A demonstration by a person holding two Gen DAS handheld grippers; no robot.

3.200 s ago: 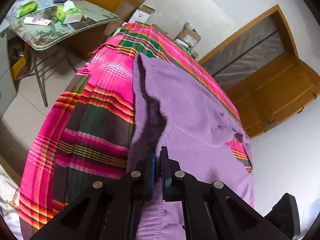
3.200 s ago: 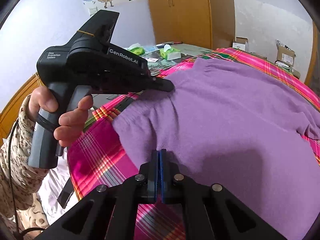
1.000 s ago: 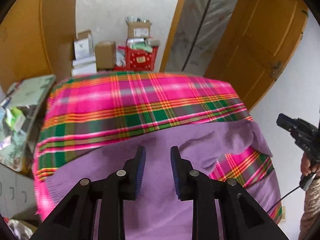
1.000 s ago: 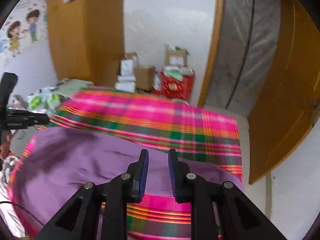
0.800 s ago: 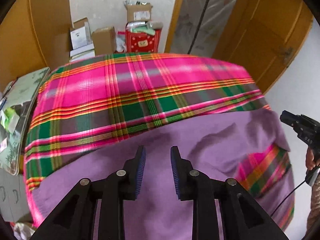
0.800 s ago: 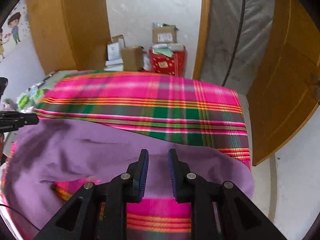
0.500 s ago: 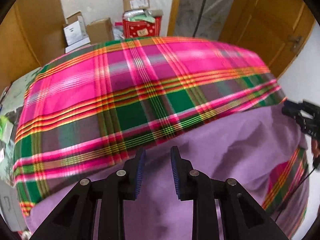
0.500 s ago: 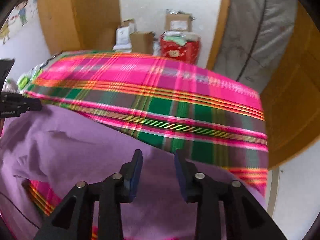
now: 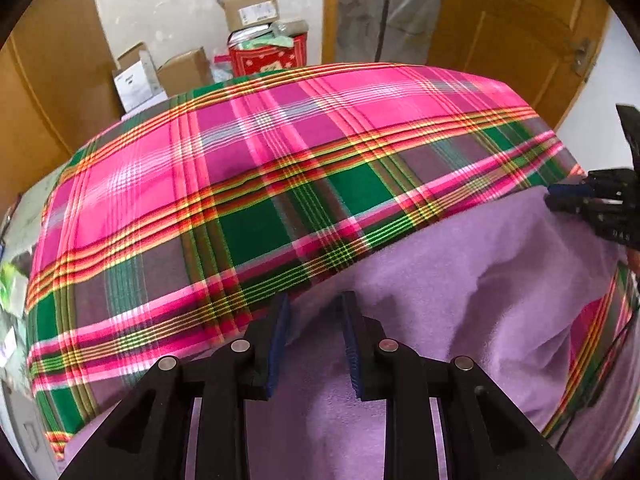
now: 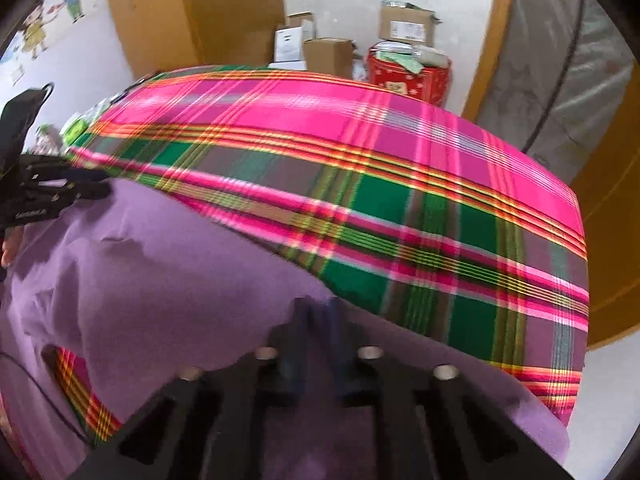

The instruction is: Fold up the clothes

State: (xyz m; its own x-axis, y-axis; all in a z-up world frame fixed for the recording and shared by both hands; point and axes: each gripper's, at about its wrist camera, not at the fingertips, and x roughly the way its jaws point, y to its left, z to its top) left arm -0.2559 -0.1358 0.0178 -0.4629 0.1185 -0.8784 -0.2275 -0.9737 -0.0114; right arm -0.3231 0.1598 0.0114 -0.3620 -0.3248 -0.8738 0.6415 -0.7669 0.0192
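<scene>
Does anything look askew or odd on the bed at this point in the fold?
The purple garment is not lying flat: it is rumpled, with a raised crease near its far edge and a gap where the plaid bedspread shows through. That fits a fold in progress. Nothing looks spilled or damaged.
</scene>
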